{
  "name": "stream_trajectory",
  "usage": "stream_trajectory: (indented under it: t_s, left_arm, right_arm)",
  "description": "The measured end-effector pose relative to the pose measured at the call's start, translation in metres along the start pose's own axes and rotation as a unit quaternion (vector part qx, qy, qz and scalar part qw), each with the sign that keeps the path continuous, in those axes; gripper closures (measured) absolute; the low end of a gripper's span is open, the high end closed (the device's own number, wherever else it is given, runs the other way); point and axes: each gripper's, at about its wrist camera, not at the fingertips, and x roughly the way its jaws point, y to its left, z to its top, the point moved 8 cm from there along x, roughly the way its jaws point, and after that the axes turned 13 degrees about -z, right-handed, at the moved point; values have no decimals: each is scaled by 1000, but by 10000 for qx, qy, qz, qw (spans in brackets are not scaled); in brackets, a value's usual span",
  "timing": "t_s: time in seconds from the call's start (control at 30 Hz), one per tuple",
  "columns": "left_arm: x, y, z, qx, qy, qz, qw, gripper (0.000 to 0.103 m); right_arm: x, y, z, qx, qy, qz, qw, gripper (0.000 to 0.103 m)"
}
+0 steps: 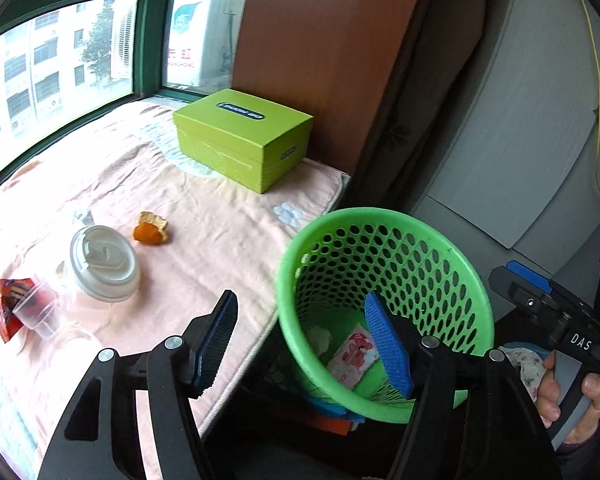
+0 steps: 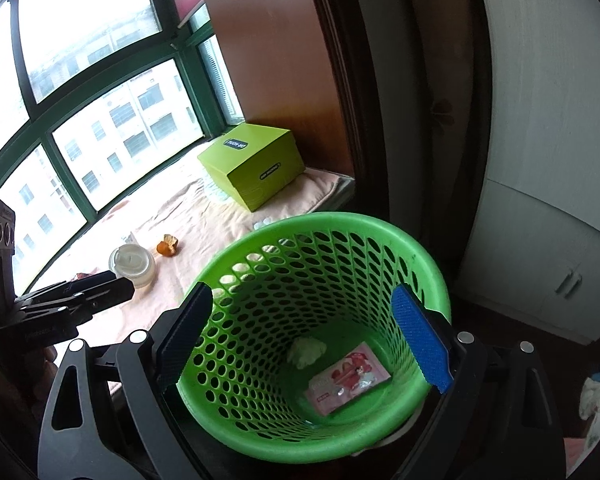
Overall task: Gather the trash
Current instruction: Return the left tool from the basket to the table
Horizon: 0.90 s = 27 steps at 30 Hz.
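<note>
A green perforated basket (image 1: 384, 216) stands beside the edge of the pink blanket (image 1: 204, 216). Inside it lie a pink packet (image 2: 346, 378) and a crumpled tissue (image 2: 306, 352). My left gripper (image 1: 304, 340) is open and holds nothing, its jaws straddling the basket's near-left rim. My right gripper (image 2: 304, 336) hangs open above the basket mouth, holding nothing. On the blanket lie an orange peel (image 1: 151, 229), a paper cup with a white lid (image 1: 104, 264), a clear plastic cup (image 1: 38, 312) and a red wrapper (image 1: 4, 304).
A lime-green box (image 1: 244, 136) sits at the blanket's far end against a brown wooden panel (image 1: 324, 40). Green-framed windows (image 1: 148, 40) run behind the blanket. White cabinets (image 2: 548, 184) stand to the right. A hand (image 1: 580, 392) grips the right gripper's handle.
</note>
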Motion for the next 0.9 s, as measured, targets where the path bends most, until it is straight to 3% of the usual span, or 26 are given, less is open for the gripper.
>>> stream_trajectory:
  t_s: [0.33,0.67,0.9]
  left_arm:
    - [-57,83,-6,-615,-429,773,9942,35]
    - [-121,170,-25,-1325,-782,1485,9769,31]
    - [-150,206,-41,-1655,-938,1759,9659,31]
  right_arm:
    - [11,61,9,-373,45,468,9982,12]
    - [24,136,11,-765,201,1041,9914,12]
    - [40,191,7,-996,435,1442,9836,12]
